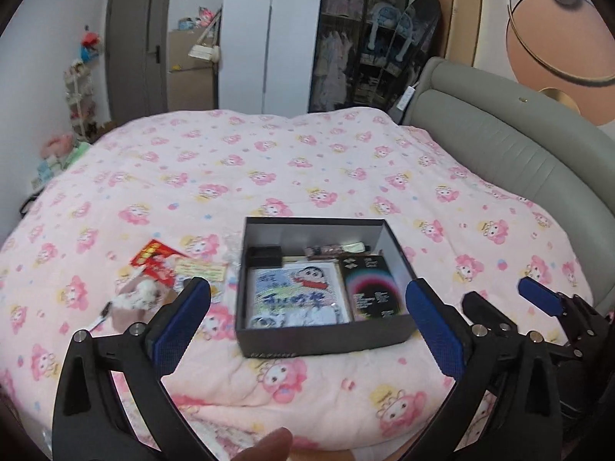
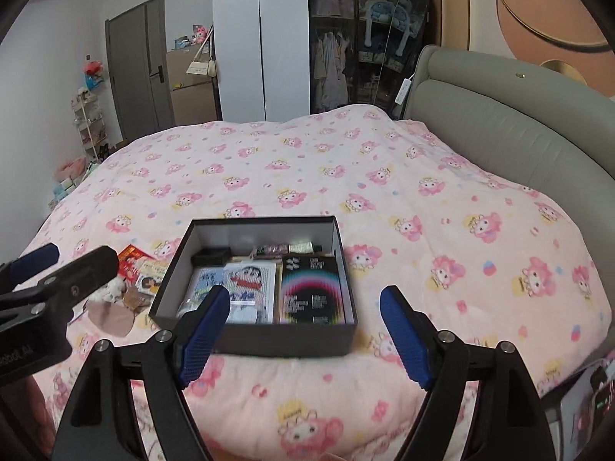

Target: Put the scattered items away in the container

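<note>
An open dark grey box [image 1: 326,340] [image 2: 288,340] sits on the pink bedspread. Inside lie a cartoon picture card [image 1: 296,292] [image 2: 246,280], a black pack with a rainbow arc [image 1: 371,288] [image 2: 311,292], a small black case [image 1: 265,255] and a tube [image 1: 334,249]. Left of the box lie a red packet [image 1: 153,259] [image 2: 130,259], a yellow card [image 1: 200,271] [image 2: 150,280] and a white fluffy toy [image 1: 140,294] on a pink piece [image 2: 111,317]. My left gripper [image 1: 307,286] [image 2: 73,255] and right gripper [image 2: 303,292] [image 1: 503,296] hang open and empty, above and short of the box.
The pink cartoon-print bedspread [image 1: 307,169] covers a round bed with a grey padded headboard [image 1: 499,146] on the right. Behind stand a white wardrobe [image 2: 261,38], an open clothes closet and a grey door [image 2: 134,65]. A fingertip [image 1: 273,443] shows at the bottom edge.
</note>
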`<state>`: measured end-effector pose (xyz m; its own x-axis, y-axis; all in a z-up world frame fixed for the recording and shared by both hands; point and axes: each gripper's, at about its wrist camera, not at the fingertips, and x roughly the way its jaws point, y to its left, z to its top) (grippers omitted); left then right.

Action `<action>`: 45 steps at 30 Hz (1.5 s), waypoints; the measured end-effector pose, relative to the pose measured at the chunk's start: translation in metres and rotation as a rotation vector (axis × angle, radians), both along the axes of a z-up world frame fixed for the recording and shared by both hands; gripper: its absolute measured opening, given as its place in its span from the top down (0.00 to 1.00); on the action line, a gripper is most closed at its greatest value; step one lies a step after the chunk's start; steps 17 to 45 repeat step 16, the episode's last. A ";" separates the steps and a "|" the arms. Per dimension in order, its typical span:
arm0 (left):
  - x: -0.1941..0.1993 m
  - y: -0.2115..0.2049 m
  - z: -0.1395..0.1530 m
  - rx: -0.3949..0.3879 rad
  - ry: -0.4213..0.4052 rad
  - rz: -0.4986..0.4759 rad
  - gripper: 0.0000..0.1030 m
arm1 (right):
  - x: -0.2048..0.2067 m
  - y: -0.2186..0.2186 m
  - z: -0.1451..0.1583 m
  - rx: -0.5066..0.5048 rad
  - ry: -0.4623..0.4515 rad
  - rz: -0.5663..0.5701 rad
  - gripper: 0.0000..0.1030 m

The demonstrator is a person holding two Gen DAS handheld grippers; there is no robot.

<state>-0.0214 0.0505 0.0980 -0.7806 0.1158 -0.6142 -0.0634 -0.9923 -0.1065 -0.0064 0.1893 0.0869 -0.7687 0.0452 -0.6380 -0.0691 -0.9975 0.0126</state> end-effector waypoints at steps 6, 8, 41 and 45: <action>0.030 -0.002 -0.016 0.005 -0.018 0.027 0.01 | 0.035 -0.003 -0.008 -0.016 0.014 0.017 0.23; 0.035 -0.005 -0.024 0.013 -0.036 0.026 0.01 | 0.039 -0.005 -0.015 -0.015 -0.005 0.035 0.23; 0.044 -0.010 -0.037 0.015 -0.052 0.031 0.01 | 0.041 -0.009 -0.031 -0.022 -0.036 0.030 0.23; 0.044 -0.010 -0.037 0.015 -0.052 0.031 0.01 | 0.041 -0.009 -0.031 -0.022 -0.036 0.030 0.23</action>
